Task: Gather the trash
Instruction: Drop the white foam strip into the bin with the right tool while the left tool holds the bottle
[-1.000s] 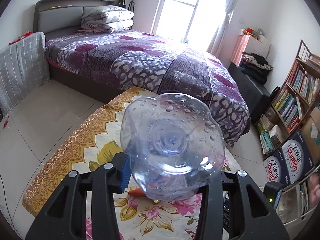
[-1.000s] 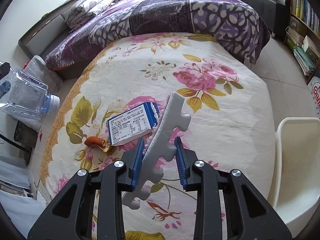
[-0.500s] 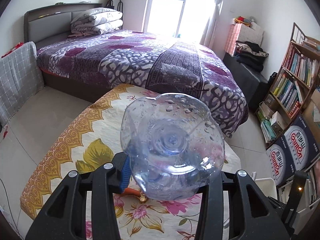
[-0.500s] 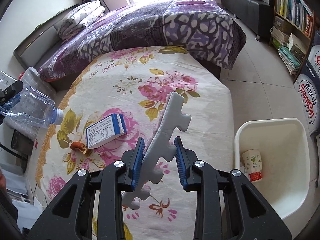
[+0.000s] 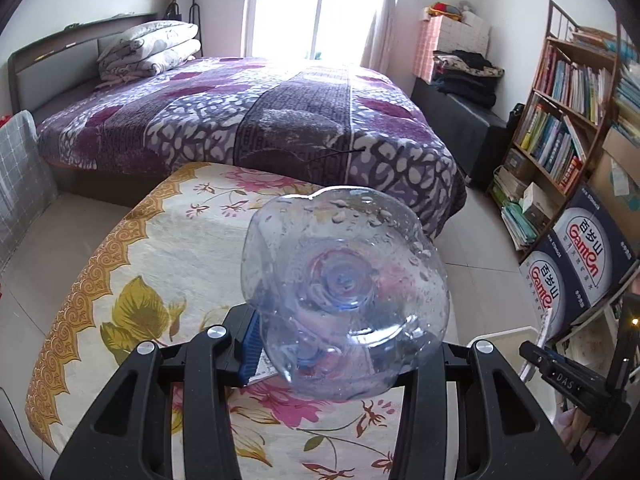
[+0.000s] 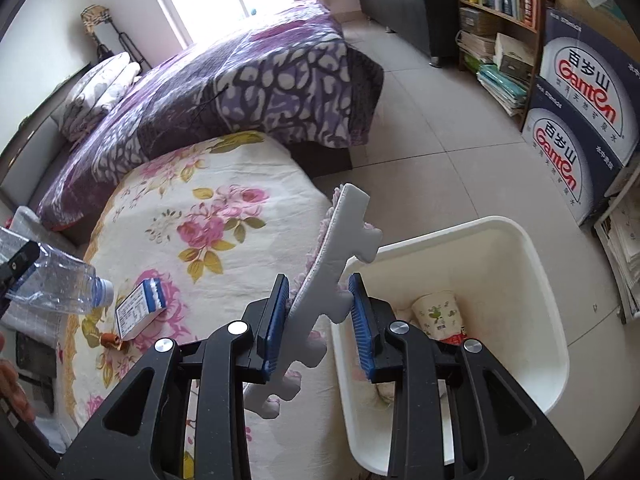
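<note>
Carton [image 6: 141, 309] beside peel [image 6: 110, 339]

A clear, blue-tinged plastic bottle [image 5: 344, 292] has a pale blue cap. The flat foam puzzle-edged mat piece [image 6: 324, 292] is grey with lilac fuzz. Blue ribbed pads [image 6: 274, 320] line black gripper arms. The near cream tablecloth [image 6: 224, 248] bears pink roses, olive leaves and a gold scroll border. The far bedspread [image 5: 248, 120] is purple and grey with white blotches. On the right, the plastic bin [image 6: 536, 280] is white.
</note>
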`<state>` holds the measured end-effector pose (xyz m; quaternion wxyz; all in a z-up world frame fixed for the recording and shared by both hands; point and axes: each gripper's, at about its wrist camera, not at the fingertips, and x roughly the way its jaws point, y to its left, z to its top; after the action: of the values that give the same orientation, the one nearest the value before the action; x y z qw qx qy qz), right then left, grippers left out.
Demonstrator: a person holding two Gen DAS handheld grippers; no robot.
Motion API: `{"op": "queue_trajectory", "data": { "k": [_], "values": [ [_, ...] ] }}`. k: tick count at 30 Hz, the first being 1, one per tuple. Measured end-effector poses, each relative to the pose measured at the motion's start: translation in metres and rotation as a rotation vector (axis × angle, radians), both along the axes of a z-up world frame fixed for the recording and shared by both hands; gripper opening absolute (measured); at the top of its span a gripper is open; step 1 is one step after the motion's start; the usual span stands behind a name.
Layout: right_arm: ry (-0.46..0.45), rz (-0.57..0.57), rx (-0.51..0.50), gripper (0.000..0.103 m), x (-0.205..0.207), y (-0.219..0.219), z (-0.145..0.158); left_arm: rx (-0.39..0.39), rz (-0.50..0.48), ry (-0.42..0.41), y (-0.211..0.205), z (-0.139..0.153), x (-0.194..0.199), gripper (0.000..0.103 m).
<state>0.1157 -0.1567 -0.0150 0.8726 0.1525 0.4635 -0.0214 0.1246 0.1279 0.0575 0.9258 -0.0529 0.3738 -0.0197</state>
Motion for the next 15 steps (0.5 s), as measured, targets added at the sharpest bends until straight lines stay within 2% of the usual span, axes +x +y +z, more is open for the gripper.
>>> {"op": "queue_trajectory", "data": {
  "k": [7,13,15],
  "values": [
    [0.01,-0.144,0.048,0.03,-0.005,-0.055,0.002,0.017,-0.119,0.013,-0.055,-0.009,0.002,0.043],
    [0.033,-0.216,-0.01,0.033,-0.011,-0.088,0.005,-0.01,-0.23,0.039,-0.102,-0.018,0.003,0.043],
    [0.06,-0.227,-0.033,0.039,-0.012,-0.098,0.002,-0.024,-0.269,0.053,-0.117,-0.021,0.002,0.043]
  ]
}}
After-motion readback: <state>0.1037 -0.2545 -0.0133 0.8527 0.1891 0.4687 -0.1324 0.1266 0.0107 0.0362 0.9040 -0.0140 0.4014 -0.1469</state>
